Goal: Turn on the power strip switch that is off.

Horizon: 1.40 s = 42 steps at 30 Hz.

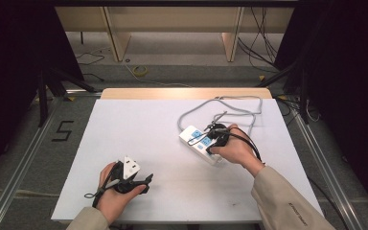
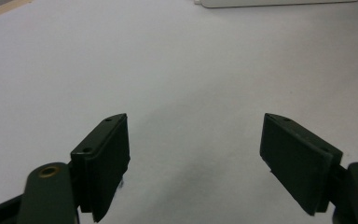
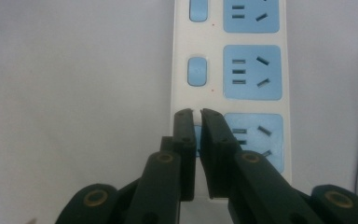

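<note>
**Closed jaws pressing at a power strip switch**

The right hand-held gripper (image 3: 196,116) is sitting over the white power strip (image 3: 242,100) with its jaws nearly closed, gripping nothing, their tips resting at the blue rocker switch beside the nearest socket. The strip is lying on the right half of the white tabletop (image 1: 139,139), its grey cable (image 1: 242,103) looping behind it toward the far edge.

Nothing is holding the strip down, so a push at its end is likely to slide or pivot it on the smooth surface instead of tipping the switch. The narrow tips could also be slipping off the small switch onto the casing or toward the socket slots. The left hand-held gripper (image 2: 196,163), jaws wide apart and holding nothing, is hovering well apart from the strip, too far to steady it.

The right gripper view is showing the switches and blue sockets in detail, which the high view is blurring. The high view is giving the cable's loop and the spacing of both hands.
</note>
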Each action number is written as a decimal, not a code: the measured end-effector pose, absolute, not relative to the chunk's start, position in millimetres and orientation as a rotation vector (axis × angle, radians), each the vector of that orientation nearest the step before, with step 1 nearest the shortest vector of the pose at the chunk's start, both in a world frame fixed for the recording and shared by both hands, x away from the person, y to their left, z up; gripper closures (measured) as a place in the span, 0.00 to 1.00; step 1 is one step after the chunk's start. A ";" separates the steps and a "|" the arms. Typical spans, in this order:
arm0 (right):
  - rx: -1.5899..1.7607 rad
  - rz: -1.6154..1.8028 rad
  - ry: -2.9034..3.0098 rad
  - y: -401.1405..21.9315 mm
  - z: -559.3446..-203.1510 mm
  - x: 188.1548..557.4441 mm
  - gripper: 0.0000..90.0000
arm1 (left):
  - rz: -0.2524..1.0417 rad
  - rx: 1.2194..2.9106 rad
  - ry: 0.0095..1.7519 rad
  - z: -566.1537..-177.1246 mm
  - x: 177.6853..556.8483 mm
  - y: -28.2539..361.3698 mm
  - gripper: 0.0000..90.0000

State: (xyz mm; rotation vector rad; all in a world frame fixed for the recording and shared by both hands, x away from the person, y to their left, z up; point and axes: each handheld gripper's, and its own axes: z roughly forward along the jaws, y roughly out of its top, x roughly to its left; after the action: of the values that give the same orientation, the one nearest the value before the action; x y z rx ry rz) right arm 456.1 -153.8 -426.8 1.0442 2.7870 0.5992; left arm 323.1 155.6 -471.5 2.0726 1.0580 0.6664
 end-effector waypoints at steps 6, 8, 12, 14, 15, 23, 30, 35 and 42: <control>1.052 0.624 2.779 -157.1 -425.5 452.9 0.92 | 0.666 2.074 1.056 -471.5 323.1 155.7 0.27; 1.055 0.639 2.778 -159.3 -425.0 451.1 0.92 | 0.668 2.073 1.056 -471.8 323.1 155.5 0.27; 1.064 0.680 2.776 -166.1 -425.2 446.6 0.90 | 0.667 2.074 1.056 -472.0 323.2 155.6 0.27; 1.068 0.697 2.775 -169.9 -424.6 443.7 0.88 | 0.666 2.077 1.057 -472.3 323.3 155.3 0.27; 1.067 0.705 2.770 -171.7 -424.5 442.2 0.88 | 0.666 2.072 1.058 -472.5 323.3 154.9 0.27; 1.074 0.729 2.757 -185.5 -425.9 431.6 0.83 | 0.664 2.079 1.057 -472.6 323.2 155.1 0.27; 1.099 0.748 2.745 -197.7 -428.8 422.4 0.78 | 0.663 2.080 1.060 -473.0 323.3 155.2 0.27; 1.114 0.772 2.723 -205.5 -429.1 416.9 0.75 | 0.661 2.079 1.063 -473.1 323.2 155.0 0.27; 1.126 0.784 2.702 -218.6 -431.0 409.4 0.71 | 0.656 2.083 1.067 -473.9 323.2 155.5 0.27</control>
State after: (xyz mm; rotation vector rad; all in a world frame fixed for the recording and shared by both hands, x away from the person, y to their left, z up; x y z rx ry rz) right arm 409.4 -218.6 -431.0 1.1258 2.7024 0.7836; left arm 323.2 155.5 -473.9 2.0829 1.0667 0.6565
